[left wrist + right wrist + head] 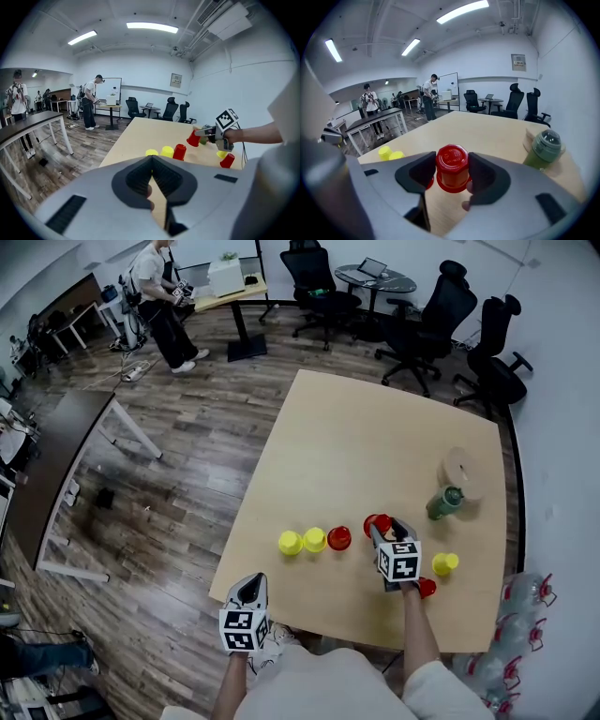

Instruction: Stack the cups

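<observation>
My right gripper (386, 525) is shut on an upside-down red cup (377, 523), both pads pressing its sides (452, 169), and it hangs just above the table (375, 437). To its left stand two yellow cups (290, 542) (314, 539) and a red cup (339, 538) in a row, all upside down. Another yellow cup (444, 563) and a red cup (427, 588) sit to the right of that hand. My left gripper (251, 589) hovers at the table's front edge, jaw tips together (151, 159), with nothing in them. In the left gripper view the held cup (193, 138) shows at the right.
A green bottle (446, 502) and a round wooden disc (461, 472) stand at the table's right side, the bottle (543, 147) close to the held cup. Office chairs (431, 320) are behind the table. A person (164, 296) stands far off at the back left.
</observation>
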Action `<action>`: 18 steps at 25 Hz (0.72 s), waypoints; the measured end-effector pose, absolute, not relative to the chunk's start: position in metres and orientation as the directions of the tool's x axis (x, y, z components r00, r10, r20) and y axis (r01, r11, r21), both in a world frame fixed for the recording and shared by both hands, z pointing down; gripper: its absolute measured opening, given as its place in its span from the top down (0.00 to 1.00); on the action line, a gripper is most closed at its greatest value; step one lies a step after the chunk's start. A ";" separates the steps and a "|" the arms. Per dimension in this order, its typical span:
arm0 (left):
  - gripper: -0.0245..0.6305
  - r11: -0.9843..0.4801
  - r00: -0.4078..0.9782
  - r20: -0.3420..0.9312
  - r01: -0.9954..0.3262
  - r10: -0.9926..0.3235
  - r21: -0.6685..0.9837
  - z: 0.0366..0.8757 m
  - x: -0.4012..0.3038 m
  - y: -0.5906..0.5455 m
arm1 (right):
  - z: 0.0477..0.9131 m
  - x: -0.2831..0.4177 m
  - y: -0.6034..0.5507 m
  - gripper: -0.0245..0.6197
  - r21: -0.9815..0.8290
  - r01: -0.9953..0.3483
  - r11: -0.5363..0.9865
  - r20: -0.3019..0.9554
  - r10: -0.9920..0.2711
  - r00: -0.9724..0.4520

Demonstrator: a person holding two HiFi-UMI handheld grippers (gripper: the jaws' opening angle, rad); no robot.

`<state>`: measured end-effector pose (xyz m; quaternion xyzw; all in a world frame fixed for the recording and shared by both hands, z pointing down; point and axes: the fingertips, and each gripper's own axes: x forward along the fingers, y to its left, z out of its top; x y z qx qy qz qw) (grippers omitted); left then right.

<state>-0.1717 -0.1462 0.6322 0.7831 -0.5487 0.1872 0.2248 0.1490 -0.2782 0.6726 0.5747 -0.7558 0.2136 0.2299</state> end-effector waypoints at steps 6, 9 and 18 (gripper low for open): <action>0.94 -0.284 0.323 0.517 -0.946 -0.793 0.156 0.627 -0.174 -0.141 | 0.638 0.087 -0.283 0.62 -0.063 -0.928 0.368 0.559 -0.757 -0.338; 0.94 -0.264 0.306 0.508 -0.952 -0.805 0.155 0.625 -0.180 -0.134 | 0.637 0.051 -0.280 0.62 -0.070 -0.900 0.431 0.563 -0.728 -0.392; 0.94 -0.166 0.222 0.502 -0.974 -0.836 0.155 0.623 -0.217 -0.113 | 0.650 -0.035 -0.270 0.62 -0.070 -0.813 0.578 0.596 -0.630 -0.499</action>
